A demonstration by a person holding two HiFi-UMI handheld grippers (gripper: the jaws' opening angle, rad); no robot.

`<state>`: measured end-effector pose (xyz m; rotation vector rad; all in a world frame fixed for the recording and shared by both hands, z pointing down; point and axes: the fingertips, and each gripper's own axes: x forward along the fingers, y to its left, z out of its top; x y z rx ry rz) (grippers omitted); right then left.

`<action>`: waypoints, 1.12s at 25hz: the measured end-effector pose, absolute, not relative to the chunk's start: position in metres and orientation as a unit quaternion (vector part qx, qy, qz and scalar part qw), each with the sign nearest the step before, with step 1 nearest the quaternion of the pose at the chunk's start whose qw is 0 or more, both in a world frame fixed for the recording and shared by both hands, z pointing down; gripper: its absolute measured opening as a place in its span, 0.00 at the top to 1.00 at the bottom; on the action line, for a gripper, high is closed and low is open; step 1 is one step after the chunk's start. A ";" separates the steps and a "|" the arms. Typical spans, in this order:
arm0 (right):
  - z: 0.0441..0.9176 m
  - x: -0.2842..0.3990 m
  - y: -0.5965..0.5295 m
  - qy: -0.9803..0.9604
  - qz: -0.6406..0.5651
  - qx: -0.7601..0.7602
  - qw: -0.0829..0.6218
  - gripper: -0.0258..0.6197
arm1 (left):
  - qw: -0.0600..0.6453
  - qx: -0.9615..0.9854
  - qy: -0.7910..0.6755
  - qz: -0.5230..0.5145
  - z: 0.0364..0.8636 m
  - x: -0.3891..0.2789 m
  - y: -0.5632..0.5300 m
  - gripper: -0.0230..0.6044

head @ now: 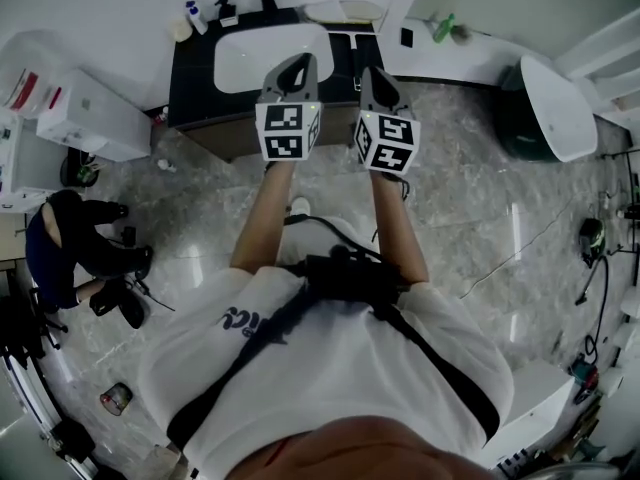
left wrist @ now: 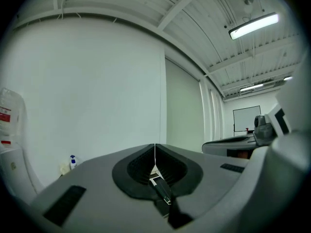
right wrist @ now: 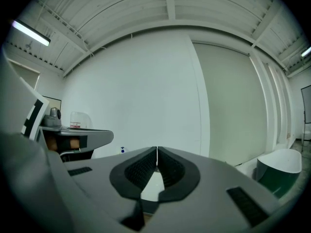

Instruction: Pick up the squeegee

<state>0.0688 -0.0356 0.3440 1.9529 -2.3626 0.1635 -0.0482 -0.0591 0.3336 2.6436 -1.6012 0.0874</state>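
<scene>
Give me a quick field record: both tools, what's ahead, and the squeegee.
left tool: shut, empty, aimed toward the sink
right tool: shut, empty, beside the left tool
ahead: white sink in dark vanity, bottles at its back edge
right side: bathtub
squeegee: cannot be made out in any view

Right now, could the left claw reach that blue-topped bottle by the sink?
Probably yes: the left claw hovers by the sink, and the way to the bottle looks clear. Its jaws are shut, so they'd need opening first.
</scene>
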 end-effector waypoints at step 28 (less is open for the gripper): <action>0.462 0.129 -0.230 -0.727 0.173 0.654 0.115 0.95 | 0.123 0.865 -0.481 0.070 0.437 -0.040 -0.246 0.94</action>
